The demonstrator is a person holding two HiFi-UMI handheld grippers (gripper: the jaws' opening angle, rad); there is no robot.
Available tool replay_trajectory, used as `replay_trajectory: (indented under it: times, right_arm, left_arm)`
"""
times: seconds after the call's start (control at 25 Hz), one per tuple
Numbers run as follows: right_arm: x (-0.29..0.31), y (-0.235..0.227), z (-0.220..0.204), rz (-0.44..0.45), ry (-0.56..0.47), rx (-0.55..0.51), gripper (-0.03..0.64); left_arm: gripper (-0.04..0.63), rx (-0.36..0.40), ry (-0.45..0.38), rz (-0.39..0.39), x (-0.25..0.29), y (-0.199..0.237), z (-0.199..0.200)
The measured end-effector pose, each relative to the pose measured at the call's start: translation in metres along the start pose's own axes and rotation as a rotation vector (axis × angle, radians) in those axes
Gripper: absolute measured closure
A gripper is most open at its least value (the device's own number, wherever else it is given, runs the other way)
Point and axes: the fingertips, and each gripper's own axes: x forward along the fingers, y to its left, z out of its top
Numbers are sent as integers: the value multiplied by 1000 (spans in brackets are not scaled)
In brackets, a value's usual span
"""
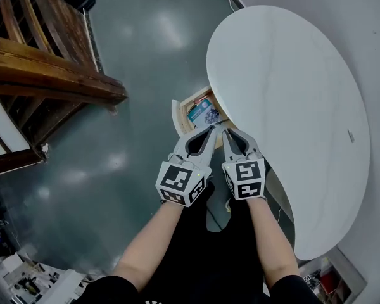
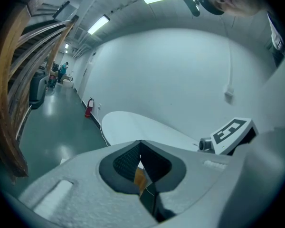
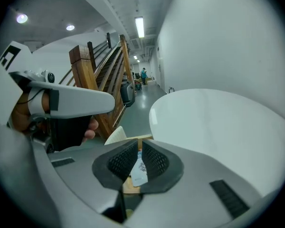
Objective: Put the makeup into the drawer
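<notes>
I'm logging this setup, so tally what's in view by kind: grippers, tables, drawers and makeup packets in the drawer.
grippers: 2, the left gripper and the right gripper
table: 1
drawer: 1
makeup packet: 1
total: 5

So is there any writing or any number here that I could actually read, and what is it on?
No words or numbers can be read.
The packet in the drawer: printed, but too small to read.
The left cube and the right cube: black-and-white square patterns, not letters.
</notes>
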Motion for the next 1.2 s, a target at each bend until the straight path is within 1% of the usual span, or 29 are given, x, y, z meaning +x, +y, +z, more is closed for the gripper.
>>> replay_trajectory:
  times: [0.16,0.6,0.96,1.2]
  right_arm:
    - [-28,-8,20,-20,-46,25,586]
    - [-107,-16,86,-35,-185,46,598]
    - [-174,-12,148,-39,-316,30,600]
    - [-211,-15,190,-54,-396,-1,601]
  left_arm:
    - [586,35,-4,-21,-5,-22,19]
    - [586,70,-19,-75,-26,-82,70]
    - [586,110,-66,-110,-52,-132,122]
    - [586,145,-128,-132,-61,-161,165]
